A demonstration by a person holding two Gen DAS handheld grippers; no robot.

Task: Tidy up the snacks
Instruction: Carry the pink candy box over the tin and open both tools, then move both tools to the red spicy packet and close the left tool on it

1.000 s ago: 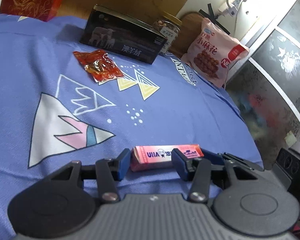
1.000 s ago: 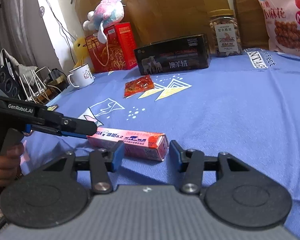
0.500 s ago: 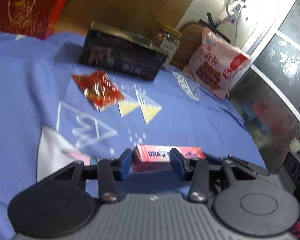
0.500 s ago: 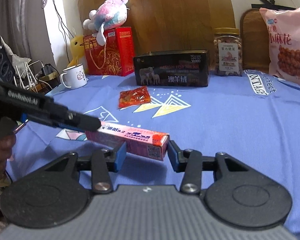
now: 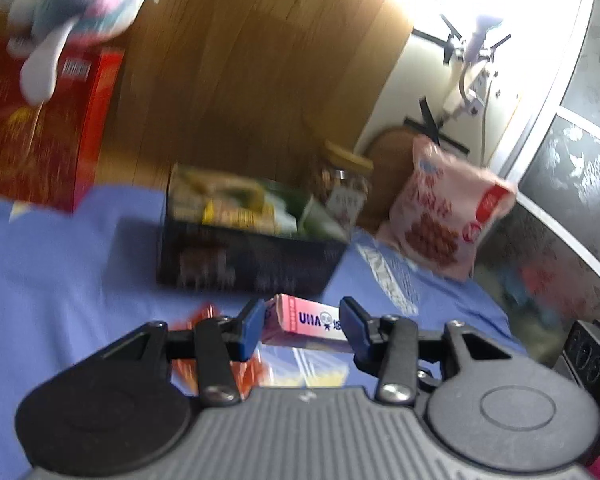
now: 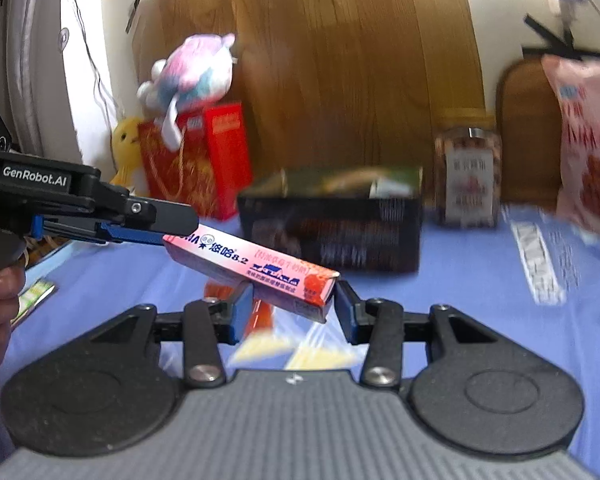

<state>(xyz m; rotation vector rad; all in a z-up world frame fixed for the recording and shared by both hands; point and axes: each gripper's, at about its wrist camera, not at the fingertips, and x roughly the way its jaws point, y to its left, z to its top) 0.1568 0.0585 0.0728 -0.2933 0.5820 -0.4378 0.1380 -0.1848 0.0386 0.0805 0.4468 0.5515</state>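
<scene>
A long pink candy box is held in the air above the blue cloth, one end in each gripper. My left gripper is shut on its near end; the box sits between the blue pads. My right gripper is shut on its other end. The left gripper's body shows at the left of the right wrist view. An open black box holding several snack packs stands just beyond; it also shows in the left wrist view. A red snack packet lies on the cloth below the grippers.
A pink snack bag and a nut jar stand at the back right. A red gift box with a plush toy on it stands at the back left. The cloth's right edge drops off near a cabinet.
Both grippers have lifted the pink box off the cloth and carried it forward, toward the open black box. The views are now blurred by the motion.
</scene>
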